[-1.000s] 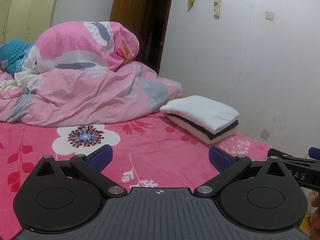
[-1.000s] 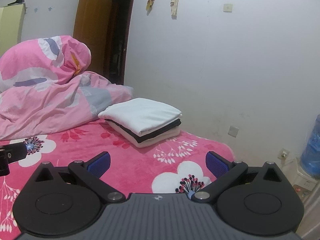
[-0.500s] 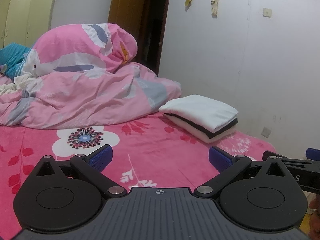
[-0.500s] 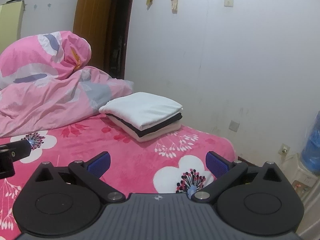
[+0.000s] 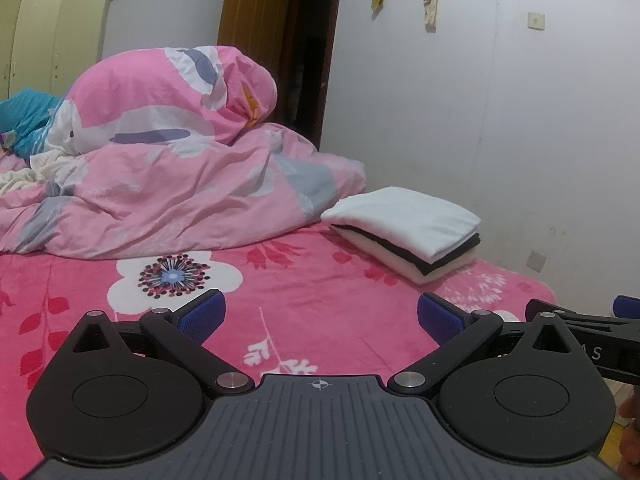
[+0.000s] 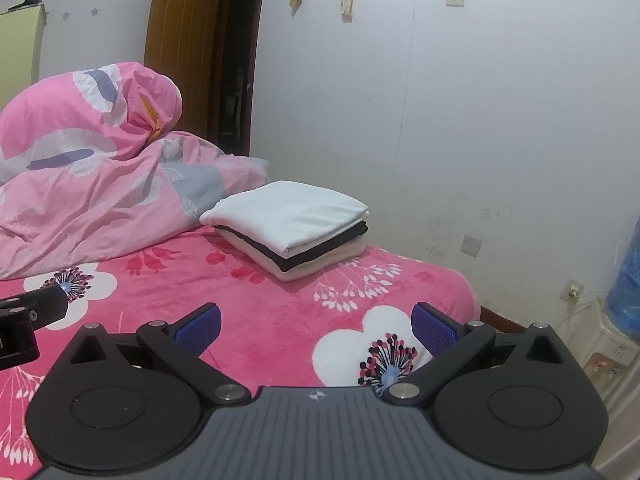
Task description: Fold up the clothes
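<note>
Left wrist view shows your left gripper (image 5: 319,316) with its blue pads spread wide and nothing between them, hovering low over the pink floral blanket (image 5: 312,312). Across the last second very little has altered: the view has only drifted slightly, the folded stack (image 5: 404,232) sits in the same spot by the wall, and both tools have kept their jaws apart. Your right gripper (image 6: 316,326) is equally spread and empty, and its side edge pokes into the left view at the right margin.

That stack holds a white piece on top, a black one beneath it and a cream one at the bottom, edges squared, lying near the bed's far corner, just beside the rumpled pink duvet (image 5: 168,184). It is well apart from both tools; neither touches any cloth.

What this stillness suggests to you: the last garment looks finished and placed, and you are between items. No unfolded garment lies on the open blanket in front of you. Some pale crumpled fabric (image 5: 24,172) shows at the far left, behind the duvet, but whether that is clothing waiting to be folded cannot be told from here. If it is, you would need to swing left and reach past the duvet
</note>
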A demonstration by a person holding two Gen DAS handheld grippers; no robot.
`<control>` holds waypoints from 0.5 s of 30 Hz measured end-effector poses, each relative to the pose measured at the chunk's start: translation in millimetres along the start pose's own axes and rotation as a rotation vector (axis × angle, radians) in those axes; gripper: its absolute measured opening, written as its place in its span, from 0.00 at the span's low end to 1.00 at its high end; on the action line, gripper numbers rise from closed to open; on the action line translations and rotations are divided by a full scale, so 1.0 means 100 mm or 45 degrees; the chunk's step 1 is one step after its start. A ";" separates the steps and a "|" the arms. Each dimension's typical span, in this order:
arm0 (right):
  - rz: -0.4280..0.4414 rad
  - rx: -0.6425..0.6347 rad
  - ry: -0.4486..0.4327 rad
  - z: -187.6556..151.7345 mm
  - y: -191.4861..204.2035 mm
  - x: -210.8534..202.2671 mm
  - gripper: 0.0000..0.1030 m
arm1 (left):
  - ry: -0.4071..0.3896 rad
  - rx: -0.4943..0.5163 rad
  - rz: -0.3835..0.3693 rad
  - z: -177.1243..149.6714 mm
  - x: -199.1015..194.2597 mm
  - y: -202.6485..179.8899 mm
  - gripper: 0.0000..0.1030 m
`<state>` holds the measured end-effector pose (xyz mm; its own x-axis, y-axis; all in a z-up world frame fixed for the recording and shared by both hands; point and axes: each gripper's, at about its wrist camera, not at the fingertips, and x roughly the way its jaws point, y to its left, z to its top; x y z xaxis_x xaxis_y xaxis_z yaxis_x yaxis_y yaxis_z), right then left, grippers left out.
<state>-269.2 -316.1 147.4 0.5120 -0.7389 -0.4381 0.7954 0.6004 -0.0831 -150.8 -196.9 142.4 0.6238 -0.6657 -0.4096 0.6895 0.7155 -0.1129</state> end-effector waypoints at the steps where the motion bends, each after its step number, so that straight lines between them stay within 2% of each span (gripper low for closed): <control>1: -0.001 -0.001 -0.001 0.00 0.00 0.00 1.00 | 0.000 0.001 0.000 0.00 0.00 0.00 1.00; 15: -0.004 0.013 0.002 0.03 -0.03 0.00 1.00 | 0.000 0.012 0.002 -0.01 -0.03 0.00 1.00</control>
<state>-271.2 -318.4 150.2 0.5093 -0.7401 -0.4391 0.8000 0.5953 -0.0753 -153.1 -194.9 142.9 0.6248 -0.6649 -0.4094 0.6920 0.7144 -0.1042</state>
